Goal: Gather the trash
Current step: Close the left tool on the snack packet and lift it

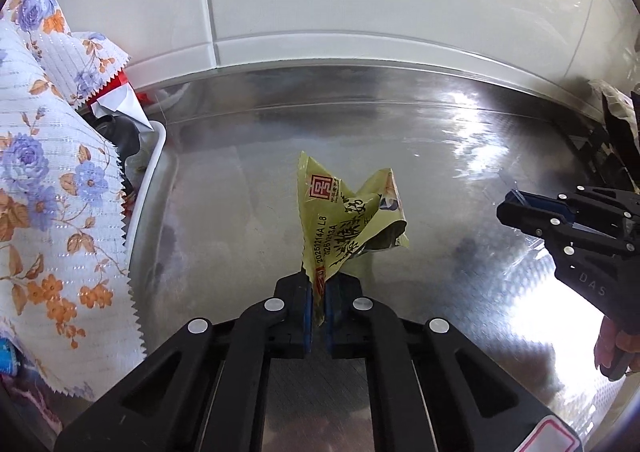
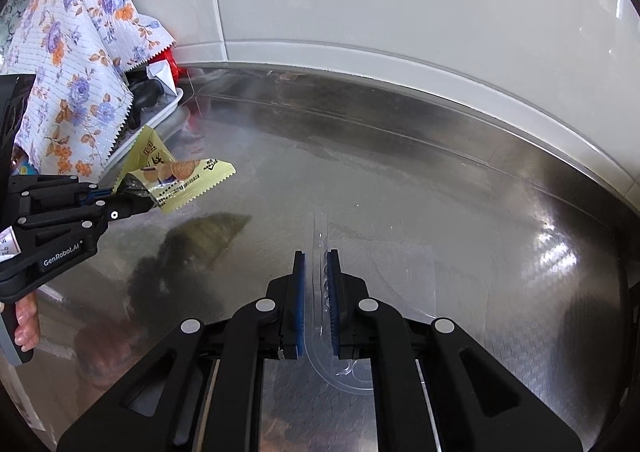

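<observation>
A white plastic tray (image 1: 158, 150) sits well to the left of the left gripper (image 1: 318, 292), at the edge of the shiny steel desk (image 1: 460, 172). It holds a red and white paper packet (image 1: 124, 100) and some dark items that cannot be made out. A white cloth printed with blue and orange flowers (image 1: 52, 188) is draped over most of the tray.

The left gripper's fingers (image 1: 302, 304) are pressed nearly together on the lower corner of a crumpled yellow-green snack wrapper with black print (image 1: 344, 220). The wrapper stands up ahead of the fingertips, clear of the desk, with its shadow on the metal below in the right wrist view.

The right gripper (image 2: 316, 256) has its fingers (image 2: 299, 292) drawn close, with only a narrow gap left, around a clear plastic blister sheet (image 2: 400, 272) that lies flat on the desk. A thin raised fold of it runs between the blue pads, and the rest spreads to the right of the fingers. A hand (image 2: 27, 322) shows below the left gripper's handle.
</observation>
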Tool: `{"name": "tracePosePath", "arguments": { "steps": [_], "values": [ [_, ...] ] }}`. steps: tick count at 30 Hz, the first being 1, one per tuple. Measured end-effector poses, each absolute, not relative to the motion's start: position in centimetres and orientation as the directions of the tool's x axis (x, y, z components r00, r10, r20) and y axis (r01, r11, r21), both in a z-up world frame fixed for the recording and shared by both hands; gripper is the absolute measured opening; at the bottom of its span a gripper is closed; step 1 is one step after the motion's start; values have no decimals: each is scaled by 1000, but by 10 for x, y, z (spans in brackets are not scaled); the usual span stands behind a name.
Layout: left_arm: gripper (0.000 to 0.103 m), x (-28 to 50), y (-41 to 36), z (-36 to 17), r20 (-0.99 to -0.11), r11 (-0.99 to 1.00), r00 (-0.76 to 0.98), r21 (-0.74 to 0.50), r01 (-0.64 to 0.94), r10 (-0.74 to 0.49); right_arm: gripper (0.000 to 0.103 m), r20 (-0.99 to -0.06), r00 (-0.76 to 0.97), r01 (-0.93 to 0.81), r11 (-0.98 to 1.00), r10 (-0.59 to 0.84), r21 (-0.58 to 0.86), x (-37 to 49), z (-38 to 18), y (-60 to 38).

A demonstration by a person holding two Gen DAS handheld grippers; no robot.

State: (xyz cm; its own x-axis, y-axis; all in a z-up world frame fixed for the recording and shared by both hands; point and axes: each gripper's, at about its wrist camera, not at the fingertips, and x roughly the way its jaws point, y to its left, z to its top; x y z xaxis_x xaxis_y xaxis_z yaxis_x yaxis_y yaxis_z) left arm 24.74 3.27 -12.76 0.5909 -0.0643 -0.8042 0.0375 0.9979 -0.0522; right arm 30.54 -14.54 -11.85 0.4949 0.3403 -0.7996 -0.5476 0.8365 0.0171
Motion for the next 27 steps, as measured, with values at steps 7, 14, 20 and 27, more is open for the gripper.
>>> {"name": "tracePosePath", "arguments": {
  "steps": [7,14,20,27],
  "values": [
    [5,218,24,-114,-796,997,601,-54,52,-74,11,-791,504,-538,843,346,25,285,-108,-148],
    [5,183,16,-104,-790,996,606,-49,79,-87,11,-776,522,-518,854,353,41,251,-95,-152],
    [5,145,11,-98,-785,992,611,-40,117,-104,9,-766,545,-488,872,340,40,211,-87,-160],
    [5,107,7,-98,-786,987,606,-35,154,-123,8,-759,565,-456,889,324,40,158,-78,-165]
  ]
}}
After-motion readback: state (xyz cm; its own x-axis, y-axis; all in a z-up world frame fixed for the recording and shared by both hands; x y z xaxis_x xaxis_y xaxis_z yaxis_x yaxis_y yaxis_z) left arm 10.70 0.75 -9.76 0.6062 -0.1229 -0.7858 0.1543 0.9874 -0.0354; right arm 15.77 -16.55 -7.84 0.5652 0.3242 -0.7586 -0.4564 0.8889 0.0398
